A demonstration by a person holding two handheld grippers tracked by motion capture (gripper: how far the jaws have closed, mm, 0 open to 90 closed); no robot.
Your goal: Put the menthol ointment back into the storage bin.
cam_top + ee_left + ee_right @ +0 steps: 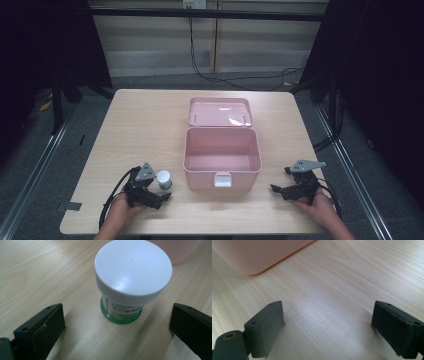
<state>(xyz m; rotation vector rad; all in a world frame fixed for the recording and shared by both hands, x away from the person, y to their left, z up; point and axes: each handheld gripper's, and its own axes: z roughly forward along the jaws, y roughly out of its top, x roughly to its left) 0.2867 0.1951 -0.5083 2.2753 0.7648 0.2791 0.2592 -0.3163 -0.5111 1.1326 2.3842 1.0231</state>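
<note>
Overhead, pale wooden table (150,120), dark surroundings.

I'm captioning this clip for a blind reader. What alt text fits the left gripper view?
A small jar with a white screw lid and green base stands upright on a pale wooden table, just ahead of the left gripper, whose two black jaws are spread wide either side of it without touching. A pink box's corner shows behind.

Light wood table (145,120) on grey floor (30,150), dark curtains (380,60) both sides, pale wall panels (150,35) behind, black cables (235,77) trailing on floor.
</note>
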